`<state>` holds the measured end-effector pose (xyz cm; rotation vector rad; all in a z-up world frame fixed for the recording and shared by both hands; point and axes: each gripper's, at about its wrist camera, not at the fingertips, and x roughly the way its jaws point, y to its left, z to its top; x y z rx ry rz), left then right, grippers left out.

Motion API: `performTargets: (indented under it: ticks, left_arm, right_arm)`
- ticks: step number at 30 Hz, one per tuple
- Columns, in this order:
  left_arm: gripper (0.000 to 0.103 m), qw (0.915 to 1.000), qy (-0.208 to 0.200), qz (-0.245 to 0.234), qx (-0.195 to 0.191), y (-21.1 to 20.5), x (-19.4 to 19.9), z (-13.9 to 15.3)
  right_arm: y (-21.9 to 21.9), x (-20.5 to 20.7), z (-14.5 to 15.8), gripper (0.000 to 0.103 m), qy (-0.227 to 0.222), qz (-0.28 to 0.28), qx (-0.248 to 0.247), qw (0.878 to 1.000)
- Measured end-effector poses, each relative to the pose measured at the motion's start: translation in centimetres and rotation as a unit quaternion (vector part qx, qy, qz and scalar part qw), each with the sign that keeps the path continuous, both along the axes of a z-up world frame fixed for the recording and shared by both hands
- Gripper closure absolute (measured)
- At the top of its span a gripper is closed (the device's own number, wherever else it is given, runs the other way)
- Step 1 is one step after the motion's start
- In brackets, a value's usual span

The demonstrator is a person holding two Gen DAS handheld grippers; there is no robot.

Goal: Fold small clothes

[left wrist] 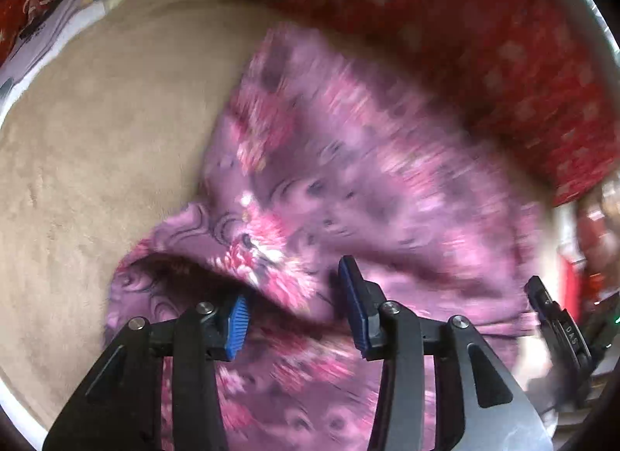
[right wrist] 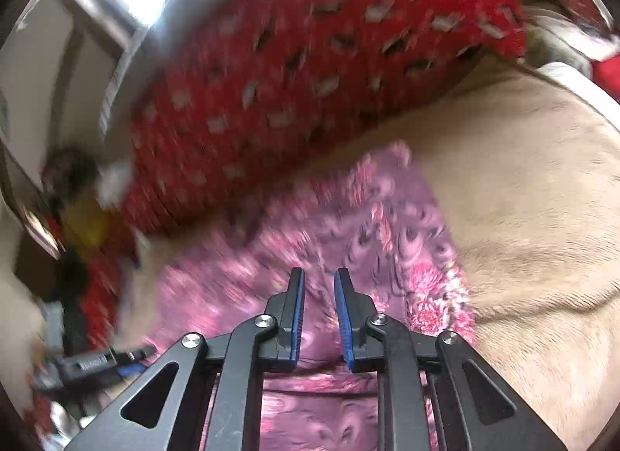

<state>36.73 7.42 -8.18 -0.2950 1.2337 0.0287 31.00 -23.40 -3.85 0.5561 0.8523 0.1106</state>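
**Purple floral garment spread on the beige blanket, both grippers over it**

While the purple floral garment (left wrist: 348, 187) lies crumpled on the beige blanket (left wrist: 100, 164), you have both grippers right above it. It is a pink-and-purple print, with folds and a dark hollow under a raised flap near your left side. In the right wrist view the same cloth (right wrist: 348, 226) runs from the red spotted fabric down toward the camera and under the tool, and its right edge ends against bare blanket.

Your left gripper (left wrist: 294, 303) stands with its jaws wide apart; the blue ribbed pads (left wrist: 237, 325) are well separated, and a fold of the garment sits between and below them. From this view you cannot tell whether either pad touches the cloth. Your right gripper (right wrist: 319, 315) has its jaws drawn narrow, with a slim gap between the blue pads; garment shows through that gap, and nothing is clearly pinched there. The right tool's fingertip also shows at the far right edge of the left wrist view.

Behind the garment a red spotted fabric (right wrist: 310, 75) rises along the blanket's far side. Some white papers (left wrist: 50, 24) lie at the blanket's far left corner. Much of both views is smeared by blur.
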Motion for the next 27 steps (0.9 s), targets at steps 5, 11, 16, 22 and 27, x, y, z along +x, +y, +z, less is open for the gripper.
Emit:
performTargets:
  ticks: [5,11,16,22,27]
  left_arm:
    - [0.051,0.9995,-0.012,0.005,-0.029,1.3,-1.1,1.5]
    - [0.048,0.9994,-0.014,-0.015,0.027,-0.2,-2.8,0.5]
    - [0.047,0.9984,-0.02,-0.019,0.049,-1.2,-3.5,1.0]
    - [0.047,0.9978,-0.001,-0.03,0.059,-2.7,-6.3,0.4]
    - [0.047,0.9954,0.003,-0.055,0.078,-3.7,-9.7,0.8]
  right_arm:
    - [0.2,1.0,-2.1,0.084,0.065,0.014,-0.019,0.998]
    - [1.1,-1.5,-1.2,0.063,0.037,0.048,-0.05,0.997]
    - [1.5,-2.6,-2.2,0.063,0.083,0.074,-0.081,0.991]
    - [2.9,-6.6,-1.4,0.063,0.107,0.139,-0.098,0.98]
    - [3.3,-12.1,-3.0,0.061,0.135,0.17,-0.13,0.967]
